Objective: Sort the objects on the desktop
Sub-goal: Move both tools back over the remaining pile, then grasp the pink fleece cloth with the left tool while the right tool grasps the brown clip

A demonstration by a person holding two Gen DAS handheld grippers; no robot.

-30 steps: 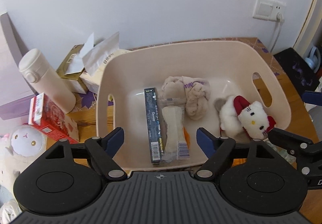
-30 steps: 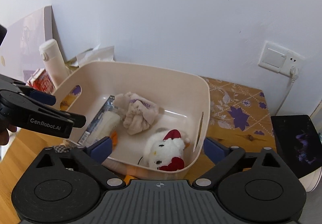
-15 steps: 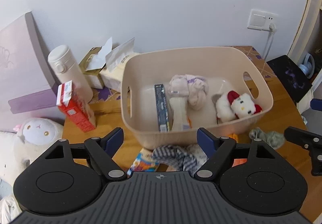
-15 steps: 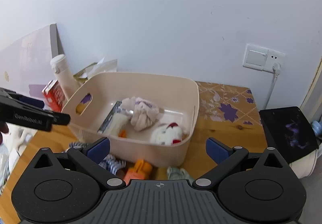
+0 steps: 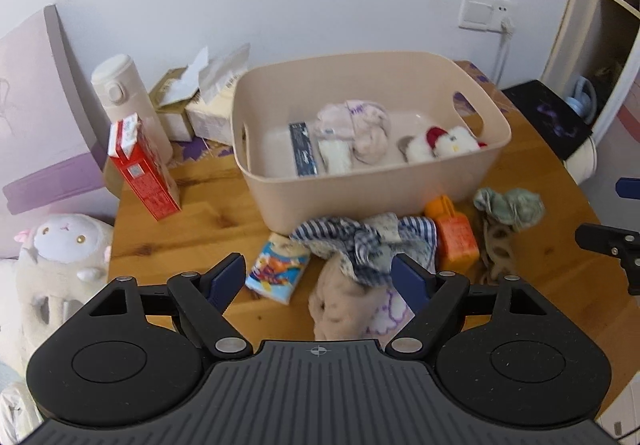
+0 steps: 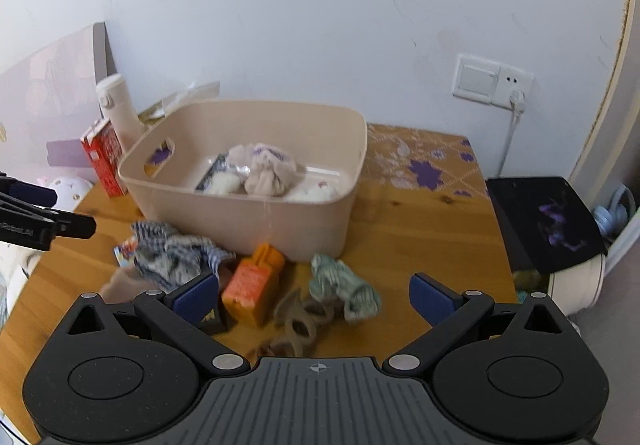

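Note:
A beige bin stands on the wooden desk and holds a dark box, a pink cloth and a white plush. In front of it lie a blue checked cloth, a pink cloth, a tissue pack, an orange toy, a green cloth and a brown clip. My left gripper is open and empty above the checked cloth. My right gripper is open and empty above the orange toy and green cloth.
A red carton, a white flask and tissue boxes stand left of the bin. A sheep plush sits off the desk's left edge. A black pad lies at the right, a wall socket behind.
Both grippers have pulled back and up from over the bin. The cloths, tissue pack and orange toy in front of the bin have come into view.

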